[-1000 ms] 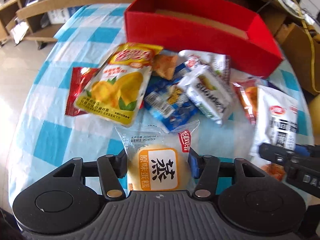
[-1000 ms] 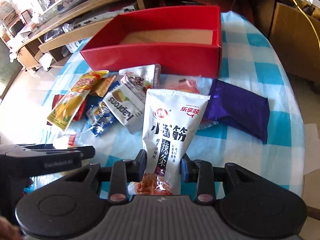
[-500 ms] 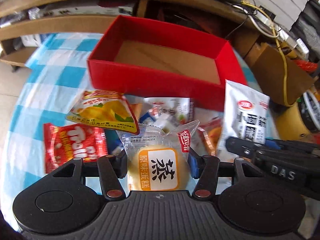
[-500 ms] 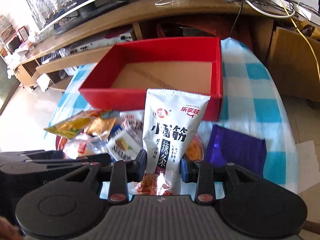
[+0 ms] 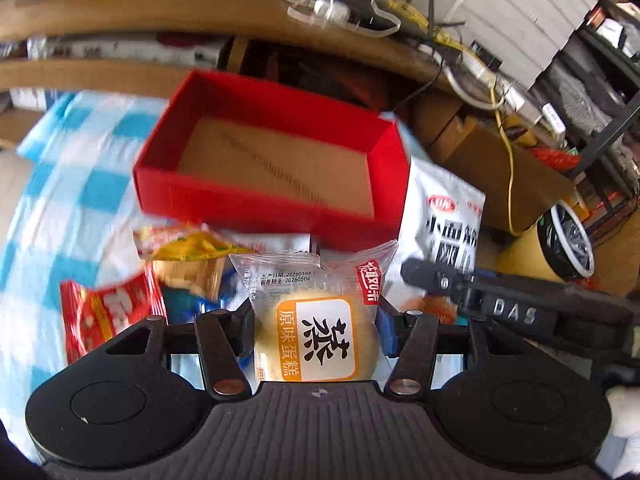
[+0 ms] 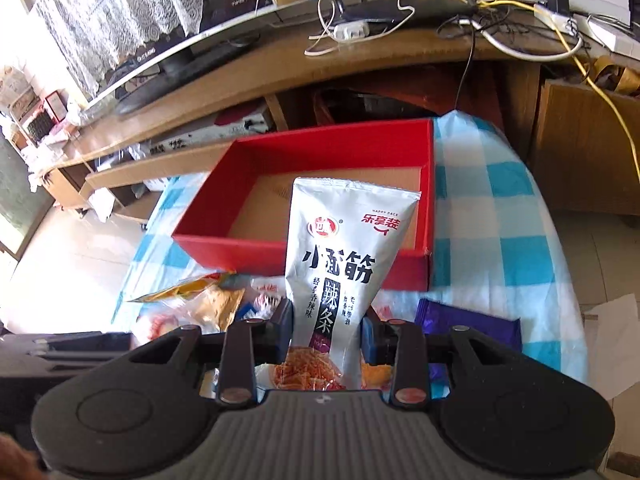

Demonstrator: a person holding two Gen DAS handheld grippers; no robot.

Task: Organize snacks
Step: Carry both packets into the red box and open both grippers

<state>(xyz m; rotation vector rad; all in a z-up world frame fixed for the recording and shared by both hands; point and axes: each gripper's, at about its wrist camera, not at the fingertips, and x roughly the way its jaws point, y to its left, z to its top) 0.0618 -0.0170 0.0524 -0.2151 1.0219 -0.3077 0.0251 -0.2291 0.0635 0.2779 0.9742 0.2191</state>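
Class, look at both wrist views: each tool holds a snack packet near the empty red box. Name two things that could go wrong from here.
1. The right tool pinches the tall white pouch only near its bottom; it may flop or slip.
2. The left tool, holding the steamed cake packet, is close to the right tool; they could collide over the red box.

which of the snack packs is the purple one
The flat purple packet on the checked cloth, right of the right gripper; the rest are white, yellow, red or clear.

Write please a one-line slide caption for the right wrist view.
Right gripper holds a white spicy-strip pouch above the checked table, facing the empty red box.
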